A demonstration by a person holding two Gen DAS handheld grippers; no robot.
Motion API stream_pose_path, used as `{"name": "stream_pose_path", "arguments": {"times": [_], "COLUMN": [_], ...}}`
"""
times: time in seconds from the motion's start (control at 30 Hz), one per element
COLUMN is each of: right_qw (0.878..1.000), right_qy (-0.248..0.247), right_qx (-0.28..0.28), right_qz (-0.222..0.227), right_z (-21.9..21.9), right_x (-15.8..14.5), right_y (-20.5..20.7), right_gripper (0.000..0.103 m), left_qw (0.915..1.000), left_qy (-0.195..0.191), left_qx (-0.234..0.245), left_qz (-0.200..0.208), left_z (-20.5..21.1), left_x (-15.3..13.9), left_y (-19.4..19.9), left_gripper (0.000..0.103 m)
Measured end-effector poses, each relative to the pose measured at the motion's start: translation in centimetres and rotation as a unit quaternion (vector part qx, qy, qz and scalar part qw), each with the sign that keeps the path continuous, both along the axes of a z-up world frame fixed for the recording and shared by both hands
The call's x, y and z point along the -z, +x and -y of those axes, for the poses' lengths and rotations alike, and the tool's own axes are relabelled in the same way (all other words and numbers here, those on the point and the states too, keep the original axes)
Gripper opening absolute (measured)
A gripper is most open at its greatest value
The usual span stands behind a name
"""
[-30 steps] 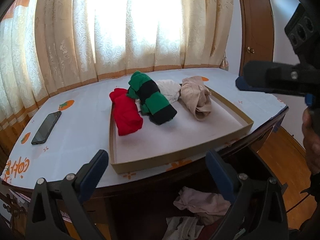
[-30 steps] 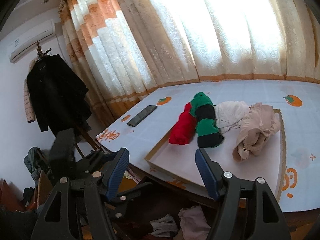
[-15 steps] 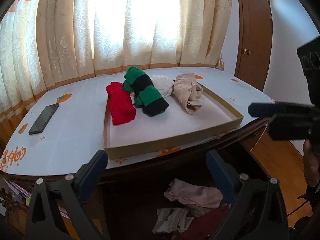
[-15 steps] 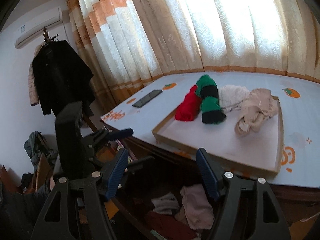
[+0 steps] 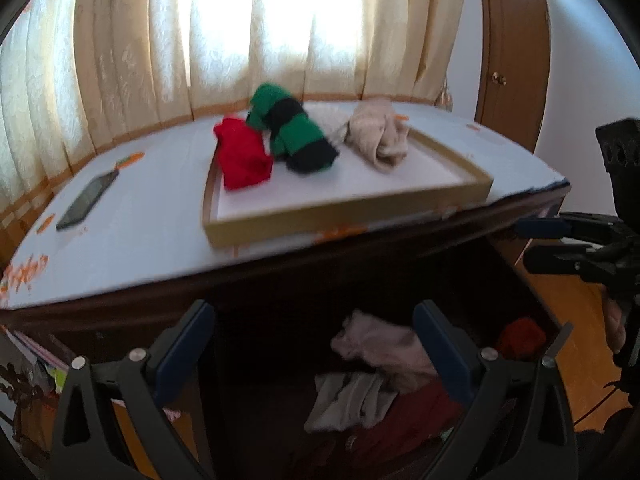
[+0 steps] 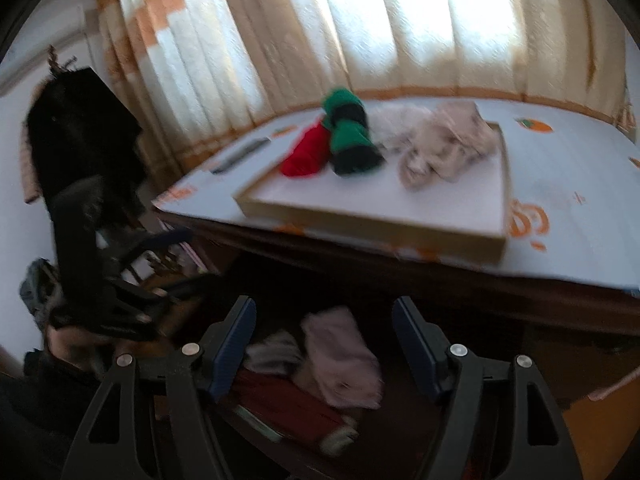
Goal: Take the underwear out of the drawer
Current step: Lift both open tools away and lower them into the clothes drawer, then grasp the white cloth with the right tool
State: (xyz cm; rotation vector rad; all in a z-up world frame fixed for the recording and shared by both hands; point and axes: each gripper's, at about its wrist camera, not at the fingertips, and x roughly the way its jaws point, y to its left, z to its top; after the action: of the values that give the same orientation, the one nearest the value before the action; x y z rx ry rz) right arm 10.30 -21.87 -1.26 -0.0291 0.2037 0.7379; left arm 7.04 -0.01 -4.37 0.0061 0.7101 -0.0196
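Sitting on the table (image 5: 152,216), a flat tray (image 5: 344,216) holds a red roll (image 5: 242,156), a green and black roll (image 5: 298,136), a white piece and a beige bundle (image 5: 378,136). Below, the open drawer (image 6: 400,432) holds pink underwear (image 6: 340,356), a grey piece and dark red cloth. Both views now sit lower than before, nearer the drawer. The left gripper (image 5: 312,356) and right gripper (image 6: 324,348) are wide apart, holding nothing. Orange writing on the table is too blurry to read.
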Motion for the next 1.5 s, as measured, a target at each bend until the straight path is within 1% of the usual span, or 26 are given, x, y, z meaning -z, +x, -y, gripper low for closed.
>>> {"name": "stream_pose_path", "arguments": {"times": [0.2, 0.33, 0.47, 0.67, 0.9, 1.13, 1.23, 1.33, 1.47, 1.5], "right_qw": [0.999, 0.997, 0.994, 0.985, 0.975, 0.963, 0.958, 0.957, 0.952, 0.951], "right_qy": [-0.033, -0.063, -0.105, -0.168, -0.220, -0.266, -0.283, -0.284, -0.297, -0.298], "right_qx": [0.028, 0.030, 0.025, 0.025, 0.019, 0.008, 0.009, 0.016, 0.021, 0.020], "right_qz": [-0.027, -0.031, -0.035, -0.035, -0.040, -0.047, -0.054, -0.058, -0.071, -0.074], "right_z": [-0.4, -1.5, -3.4, -6.2, -9.0, -11.7, -12.7, -13.1, -13.7, -13.9], "right_x": [3.4, 4.6, 5.5, 6.0, 5.7, 6.3, 6.6, 6.6, 7.0, 7.1], "right_y": [2.2, 3.2, 4.1, 5.3, 6.6, 7.6, 8.6, 9.3, 10.2, 10.3], "right_gripper": [0.073, 0.073, 0.073, 0.073, 0.073, 0.073, 0.073, 0.073, 0.072, 0.071], "left_qw": [0.9992, 0.9987, 0.9987, 0.9985, 0.9982, 0.9979, 0.9978, 0.9978, 0.9978, 0.9978], "left_qy": [-0.016, -0.019, -0.012, -0.010, -0.007, -0.009, -0.009, -0.009, -0.011, -0.011], "left_qx": [-0.023, -0.029, -0.029, -0.032, -0.040, -0.046, -0.046, -0.046, -0.044, -0.045], "left_qz": [-0.029, -0.036, -0.041, -0.043, -0.044, -0.044, -0.046, -0.046, -0.048, -0.049], "left_z": [-1.3, -1.5, -1.2, -1.4, -1.9, -2.5, -2.5, -2.6, -2.6, -2.6], "left_x": [2.2, 2.9, 3.4, 3.6, 3.8, 4.0, 4.1, 4.2, 4.2, 4.3], "left_y": [-0.3, -0.3, -0.2, -0.1, -0.1, -0.1, -0.1, -0.1, -0.1, -0.1], "left_gripper": [0.101, 0.101, 0.101, 0.101, 0.101, 0.101, 0.101, 0.101, 0.101, 0.101]}}
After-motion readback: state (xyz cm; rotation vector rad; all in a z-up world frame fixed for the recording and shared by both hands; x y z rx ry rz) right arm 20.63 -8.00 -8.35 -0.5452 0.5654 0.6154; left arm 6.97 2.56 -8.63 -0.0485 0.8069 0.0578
